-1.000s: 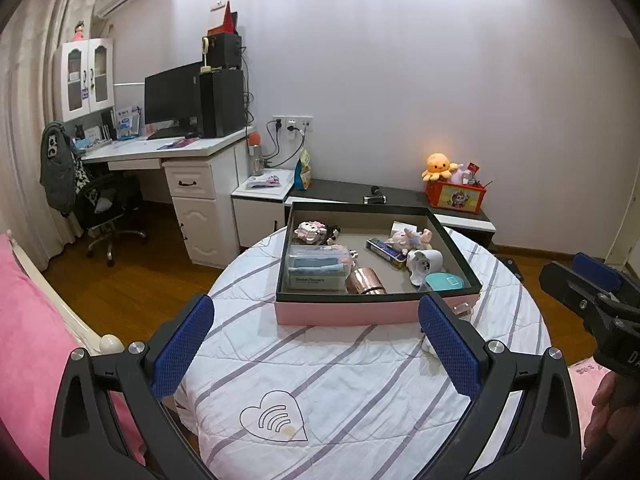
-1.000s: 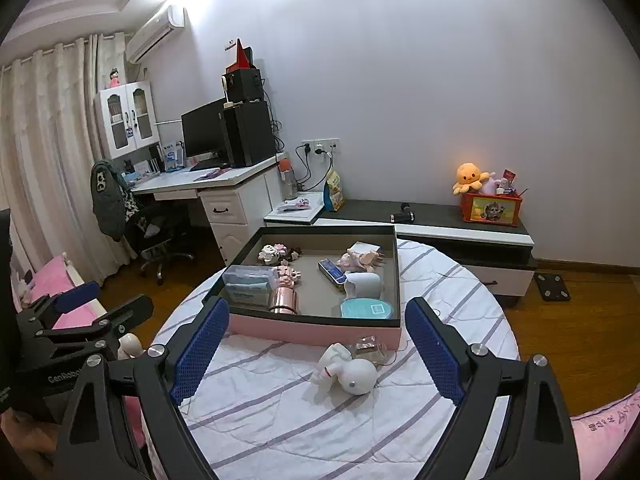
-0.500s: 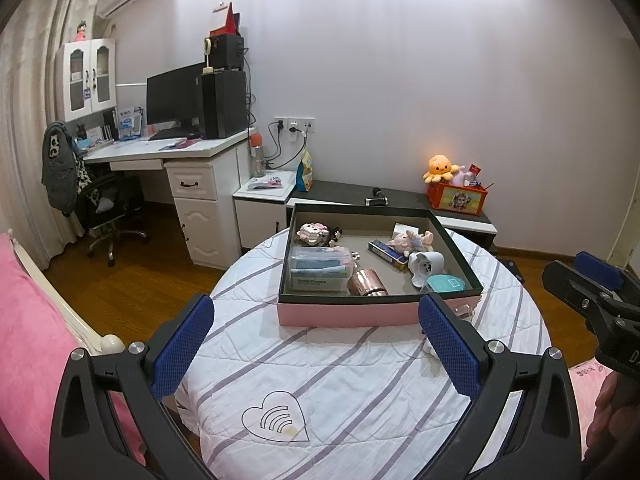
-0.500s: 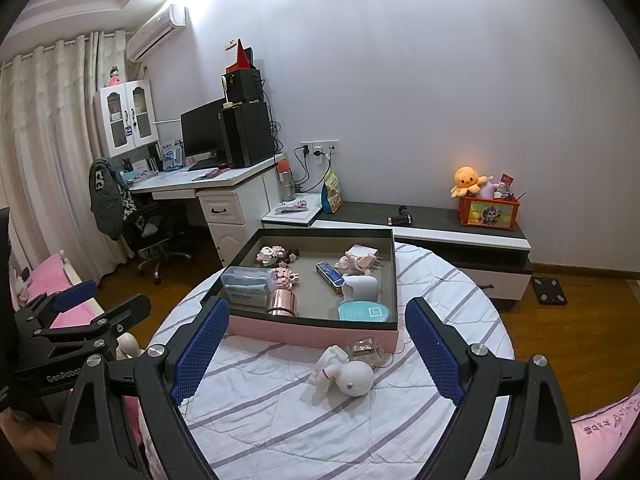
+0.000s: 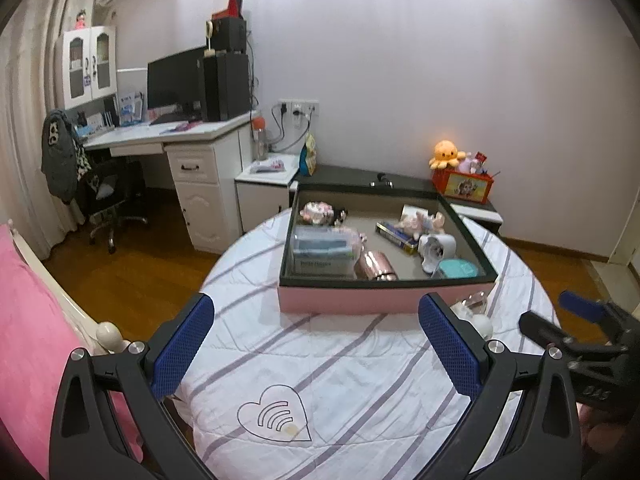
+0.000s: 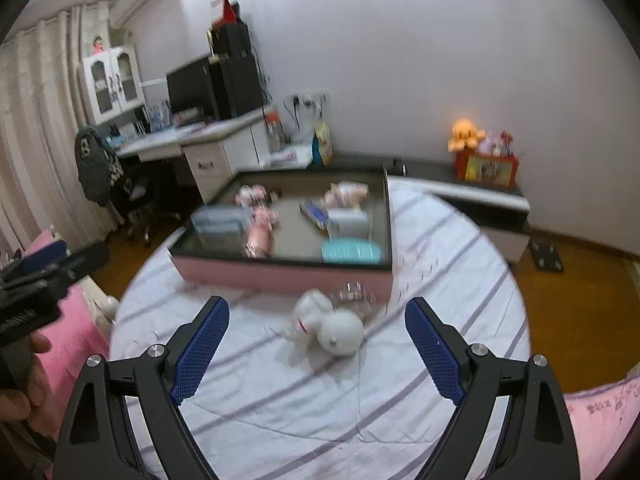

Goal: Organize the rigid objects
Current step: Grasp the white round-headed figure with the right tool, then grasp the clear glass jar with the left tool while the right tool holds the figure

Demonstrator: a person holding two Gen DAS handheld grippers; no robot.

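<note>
A pink box [image 5: 352, 300] [image 6: 280, 274] with a dark rim sits on the round striped table [image 5: 340, 360]. Inside lie a copper cylinder [image 5: 376, 266], a clear case [image 5: 320, 252], a teal case [image 5: 458, 269], a white mug [image 5: 436, 248] and small figures. A white toy [image 6: 332, 322] and a small clear object [image 6: 354, 294] lie on the cloth just in front of the box. My right gripper [image 6: 316, 336] hangs open above the toy, which shows between its fingers. My left gripper [image 5: 316, 340] is open and empty over bare cloth. The right wrist view is blurred.
A white desk [image 5: 172, 140] with monitor and speakers stands at the back left, an office chair [image 5: 108, 196] beside it. A low dark cabinet [image 5: 360, 180] with an orange toy box [image 5: 464, 186] runs along the wall. Pink bedding [image 5: 28, 340] lies at left.
My right gripper has dropped and tilted down toward the white toy, which now sits larger between its fingers. The left gripper has held still. Both stay open.
</note>
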